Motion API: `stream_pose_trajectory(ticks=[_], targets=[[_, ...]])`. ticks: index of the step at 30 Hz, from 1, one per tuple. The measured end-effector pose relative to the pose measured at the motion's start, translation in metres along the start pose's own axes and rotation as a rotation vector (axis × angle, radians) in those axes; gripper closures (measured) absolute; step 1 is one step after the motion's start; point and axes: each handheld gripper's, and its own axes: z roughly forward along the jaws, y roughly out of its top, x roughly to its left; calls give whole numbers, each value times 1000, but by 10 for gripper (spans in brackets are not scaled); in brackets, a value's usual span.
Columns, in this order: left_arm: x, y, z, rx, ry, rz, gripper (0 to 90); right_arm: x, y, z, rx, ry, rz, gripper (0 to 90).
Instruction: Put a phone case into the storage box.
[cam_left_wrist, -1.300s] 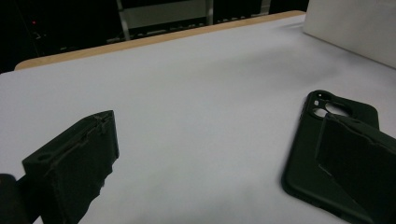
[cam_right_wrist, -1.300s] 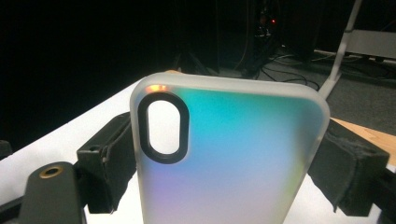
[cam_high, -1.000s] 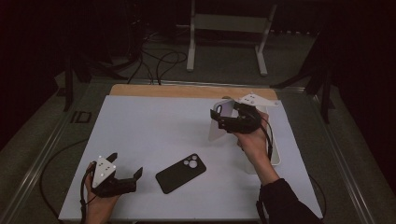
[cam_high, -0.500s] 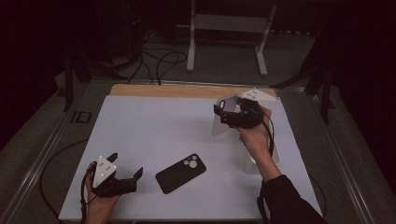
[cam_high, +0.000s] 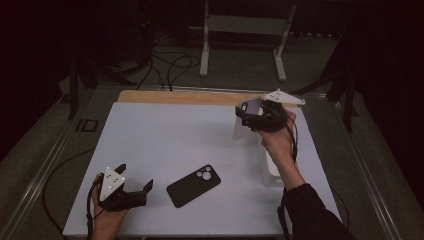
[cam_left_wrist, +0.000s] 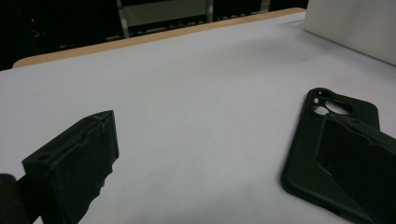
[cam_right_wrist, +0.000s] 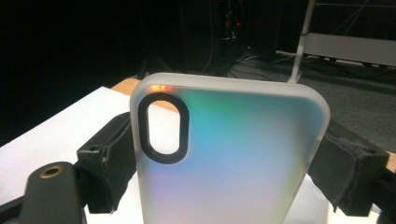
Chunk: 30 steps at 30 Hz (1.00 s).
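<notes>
Though dim — white tabletop (cam_high: 175, 145), cabled floor (cam_high: 170, 65)

My right gripper (cam_right_wrist: 229, 158) clamps a frosted translucent phone case with an iridescent teal-to-pink sheen (cam_right_wrist: 233, 158) by its two long edges, one black padded jaw at nine o'clock, the other at three. The case stands upright and its rounded top edge points to twelve. Its black-rimmed oval camera cutout (cam_right_wrist: 163, 128) sits at ten o'clock on the case, a small orange glint just above it. The white table surface (cam_right_wrist: 51, 130) lies beyond at nine o'clock
</notes>
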Motion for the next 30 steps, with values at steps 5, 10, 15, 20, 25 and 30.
stream_pose_trajectory(ticks=[5,10,15,20,25,30], targets=[[0,0,0,1,-1,2,0,-5,3,1,3,-15,-5,163],[0,0,0,1,0,-2,0,-10,4,3,3,-34,-4,163],[0,0,0,1,-7,-2,0,-17,6,5,3,-58,4,163],[-1,0,1,0,-7,-2,0,-24,8,8,7,-82,15,163],[-1,0,0,-1,-6,-4,0,-30,7,11,12,-103,23,163],[0,0,1,1,-6,-6,0,-36,6,13,19,-126,30,163]])
